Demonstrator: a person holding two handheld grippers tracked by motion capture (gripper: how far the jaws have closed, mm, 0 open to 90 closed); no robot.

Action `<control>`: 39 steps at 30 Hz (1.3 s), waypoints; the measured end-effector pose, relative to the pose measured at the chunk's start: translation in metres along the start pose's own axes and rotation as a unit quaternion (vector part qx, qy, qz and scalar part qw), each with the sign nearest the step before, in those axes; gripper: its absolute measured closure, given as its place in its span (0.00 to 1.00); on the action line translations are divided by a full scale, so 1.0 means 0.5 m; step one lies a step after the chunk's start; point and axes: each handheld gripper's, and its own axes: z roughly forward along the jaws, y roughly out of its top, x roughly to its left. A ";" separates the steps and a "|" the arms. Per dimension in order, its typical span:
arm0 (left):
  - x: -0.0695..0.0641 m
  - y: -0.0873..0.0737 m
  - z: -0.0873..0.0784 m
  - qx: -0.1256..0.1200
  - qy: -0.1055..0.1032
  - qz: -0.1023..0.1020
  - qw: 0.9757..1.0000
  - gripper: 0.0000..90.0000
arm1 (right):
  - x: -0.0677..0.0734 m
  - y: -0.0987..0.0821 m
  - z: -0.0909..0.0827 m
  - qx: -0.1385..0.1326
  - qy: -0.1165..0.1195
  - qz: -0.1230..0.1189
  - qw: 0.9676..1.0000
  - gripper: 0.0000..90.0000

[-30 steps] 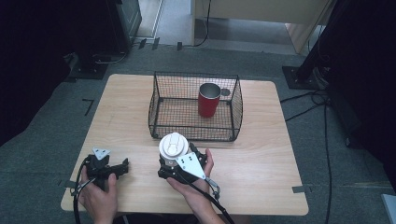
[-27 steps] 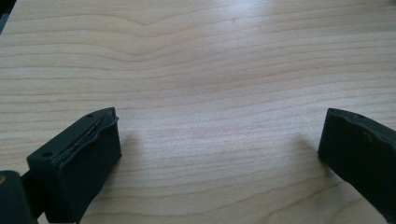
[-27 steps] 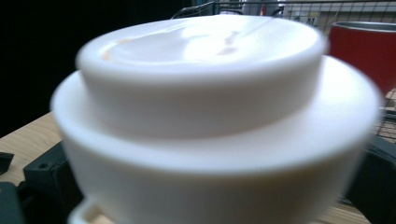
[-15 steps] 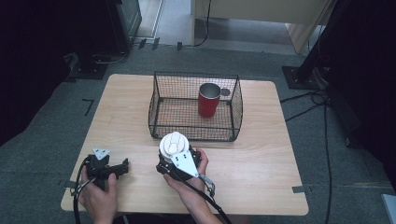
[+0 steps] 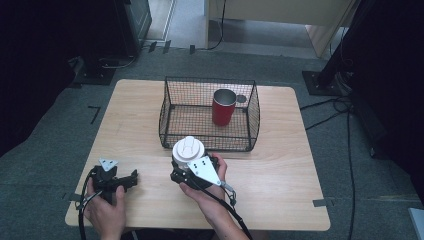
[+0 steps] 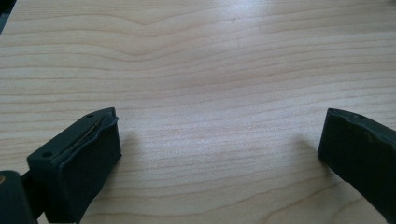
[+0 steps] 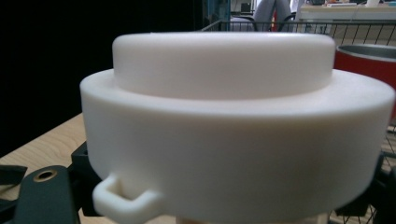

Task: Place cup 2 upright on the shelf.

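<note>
Near edge, right jaws: we see our right gripper [image 5: 186, 167] clenched on the white lidded cup [image 5: 188, 149]; its jaws have just been closing, with the cup between them.
Cup: upright, near the middle of the table's near half, just in front of the basket's near wall; its white lid [image 7: 224, 60] is close before the right gripper's camera.
Left jaws: our left gripper [image 5: 131, 176] stands released, its two pads [image 6: 86, 163] wide apart with bare wood between them.
Left hand [image 5: 105, 210]: low at the near left corner of the table [image 5: 280, 165].
Basket [image 5: 252, 107]: black wire, far of the cup, at the table's middle.
Red cup [image 5: 223, 107]: upright inside the basket, toward its right side.
</note>
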 end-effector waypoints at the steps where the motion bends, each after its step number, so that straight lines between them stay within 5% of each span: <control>1: 0.000 0.000 0.000 0.000 0.000 0.000 1.000 0.00 | -0.002 0.006 0.001 -0.002 0.002 0.000 1.000 0.18; 29: 0.000 0.000 0.000 0.001 0.000 -0.001 1.000 0.00 | -0.037 0.187 0.060 -0.059 0.012 0.002 0.998 0.18; 39: 0.000 0.000 0.000 0.001 0.000 -0.001 1.000 0.00 | -0.040 0.216 0.093 -0.067 0.011 0.005 0.998 0.17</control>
